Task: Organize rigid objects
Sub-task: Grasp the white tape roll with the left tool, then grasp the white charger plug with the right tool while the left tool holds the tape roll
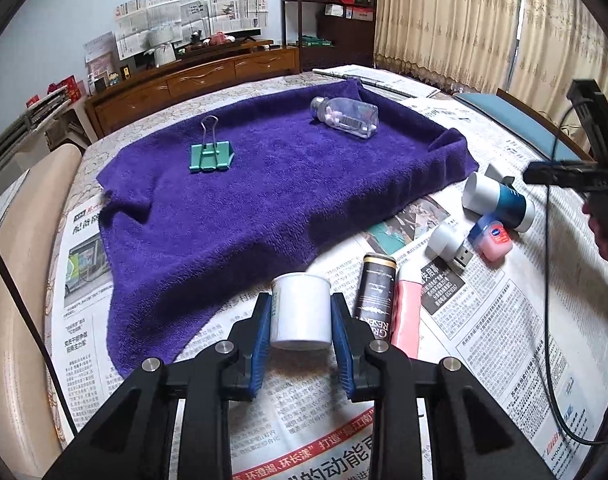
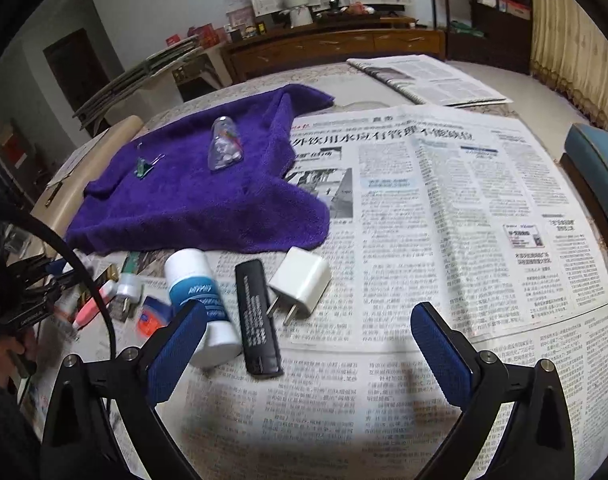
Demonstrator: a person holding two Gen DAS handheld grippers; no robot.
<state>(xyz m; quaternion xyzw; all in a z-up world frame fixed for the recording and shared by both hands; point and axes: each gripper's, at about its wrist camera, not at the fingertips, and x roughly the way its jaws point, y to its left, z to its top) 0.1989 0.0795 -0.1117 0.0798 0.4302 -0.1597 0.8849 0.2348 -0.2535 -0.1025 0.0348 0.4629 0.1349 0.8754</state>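
Left hand-held gripper [image 1: 300, 322] clamped on a white jar [image 1: 300, 312], just above the newspaper [image 1: 483, 320] at the purple towel's [image 1: 264, 184] near edge. Right hand-held gripper [image 2: 308, 344] spread wide, empty, over the newspaper; black lighter [image 2: 258, 318] and white charger plug [image 2: 300, 284] lying just ahead between the pads.

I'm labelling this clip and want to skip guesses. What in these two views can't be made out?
- Left wrist view: whether the white jar in the left gripper is lifted or resting; the jar hides its own underside.
- Left wrist view: the pink tube's lower end, behind a gripper finger.
- Right wrist view: the small items at left near the lip balm pot, blurred and crossed by a cable.
- Right wrist view: print on the black bar, too small.
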